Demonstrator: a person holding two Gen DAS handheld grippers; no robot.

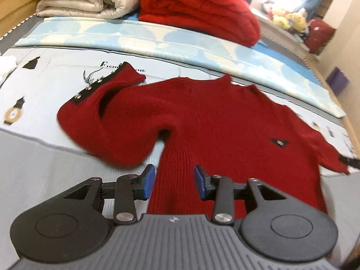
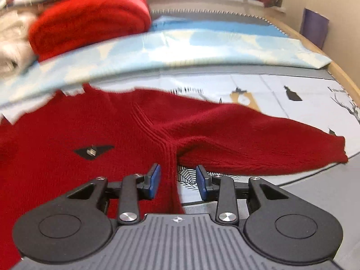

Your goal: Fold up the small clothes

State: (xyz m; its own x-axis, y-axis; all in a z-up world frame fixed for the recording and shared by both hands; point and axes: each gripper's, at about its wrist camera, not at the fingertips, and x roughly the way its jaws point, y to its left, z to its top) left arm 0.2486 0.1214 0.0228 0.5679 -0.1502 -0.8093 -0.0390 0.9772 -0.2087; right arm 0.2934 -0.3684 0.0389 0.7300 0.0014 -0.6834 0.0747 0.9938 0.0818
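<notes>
- While the red knit sweater [image 1: 202,121] lies spread front-up on the bed's printed sheet [image 1: 45,85], both claws hang above its lower body, and no fold looks finished yet.
- Left claw [image 1: 174,183]: its blue pads [image 1: 149,181] stand apart with nothing pinched; sweater fabric shows below the gap, not in it.
- Right claw [image 2: 177,181]: spread as well and holding nothing; the sweater's side seam runs below the gap, beside its underarm.
- Sweater's sleeves: the one with the black studded cuff [image 1: 96,85] is bent back on itself beside the sweater's body, while the other sleeve [image 2: 258,144] stretches straight out from the body across the sheet.
- Beyond the sweater's neckline lie a pale blue patterned cover [image 1: 157,38], then a rolled red blanket [image 1: 198,9] and a folded cream quilt [image 1: 85,0].
- Risk, as I judge it: the bent sleeve is bunched, so folding over it as it lies would trap a lump and leave a crooked packet.
- Risk: the knit is thick and slack; a claw pinching only the top layer would lift one ply and drag the body askew from the sheet.
- Risk: both views are smeared by motion, so a hasty descent could miss the sweater's edge or catch the sheet with it.
</notes>
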